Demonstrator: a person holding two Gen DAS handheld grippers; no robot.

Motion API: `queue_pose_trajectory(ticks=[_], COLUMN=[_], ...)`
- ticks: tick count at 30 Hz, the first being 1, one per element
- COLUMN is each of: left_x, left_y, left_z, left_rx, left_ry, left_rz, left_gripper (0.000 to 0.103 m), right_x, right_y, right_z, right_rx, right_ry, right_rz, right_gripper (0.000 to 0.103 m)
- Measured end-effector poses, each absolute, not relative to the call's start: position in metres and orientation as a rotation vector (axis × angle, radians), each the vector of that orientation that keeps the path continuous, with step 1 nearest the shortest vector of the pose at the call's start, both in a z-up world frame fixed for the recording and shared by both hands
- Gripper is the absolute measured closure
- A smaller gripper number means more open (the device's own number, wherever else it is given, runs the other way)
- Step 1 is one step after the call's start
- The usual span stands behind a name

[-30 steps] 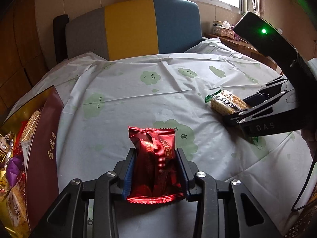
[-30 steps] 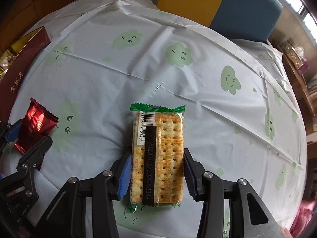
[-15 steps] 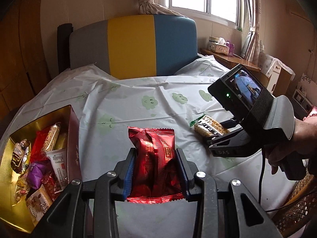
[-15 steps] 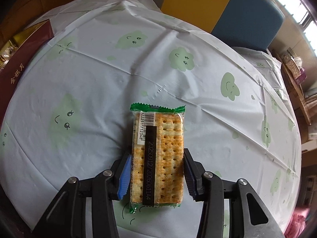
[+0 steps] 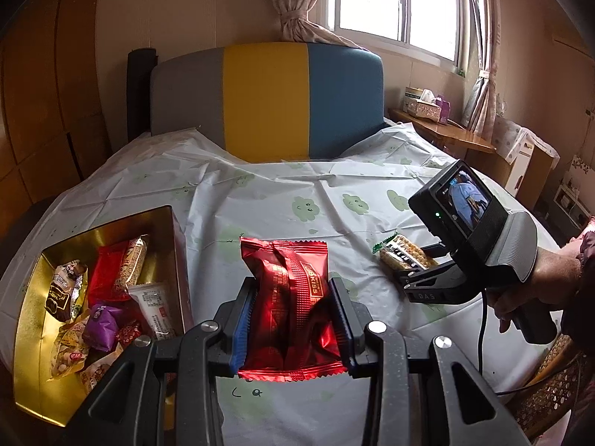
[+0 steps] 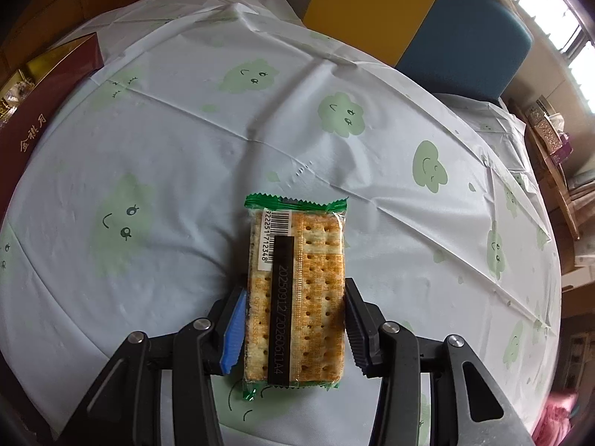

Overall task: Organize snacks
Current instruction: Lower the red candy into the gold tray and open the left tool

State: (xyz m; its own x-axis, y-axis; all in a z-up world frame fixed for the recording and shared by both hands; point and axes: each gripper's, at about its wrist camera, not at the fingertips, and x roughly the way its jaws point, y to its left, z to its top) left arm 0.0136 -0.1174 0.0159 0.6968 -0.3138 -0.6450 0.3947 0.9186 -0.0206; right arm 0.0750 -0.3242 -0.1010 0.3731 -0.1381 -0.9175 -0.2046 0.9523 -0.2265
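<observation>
I'm clamping the red packet [image 5: 289,306] in my left gripper [image 5: 293,329]; the gold box [image 5: 33,319] is lying left of its jaws. My right gripper [image 6: 295,329] is pinching the cracker pack [image 6: 297,290] lengthwise.

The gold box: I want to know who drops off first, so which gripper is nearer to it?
Left. The left gripper, holding the red packet, is right beside the gold box. The right gripper, holding crackers, is across the table.
</observation>
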Motion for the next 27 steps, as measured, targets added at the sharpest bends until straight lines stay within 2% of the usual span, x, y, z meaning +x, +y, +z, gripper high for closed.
queue_pose_trajectory(ticks=[7, 12, 19, 27], left_x=[0.021, 0.032, 0.053, 0.04], left_y=[-0.094, -0.058, 0.053, 0.162], left_z=[0.012, 0.017, 0.025, 0.012], left_rx=[0.088, 0.012, -0.211, -0.424], left_ry=[0.722, 0.742, 0.782, 0.814], left_rz=[-0.352, -0.306, -0.122, 0.049], left_gripper=[0.064, 0.064, 0.065, 0.065], right_x=[0.077, 0.074, 0.073, 0.069], right_y=[-0.331, -0.324, -0.321, -0.319], right_z=[-0.102, -0.102, -0.102, -0.1], right_rx=[-0.262, -0.328, -0.362, -0.376], right_ry=[1.217, 1.194, 1.182, 1.179], right_rz=[0.042, 0.042, 0.043, 0.043], right_gripper=[0.056, 0.056, 0.056, 0.056])
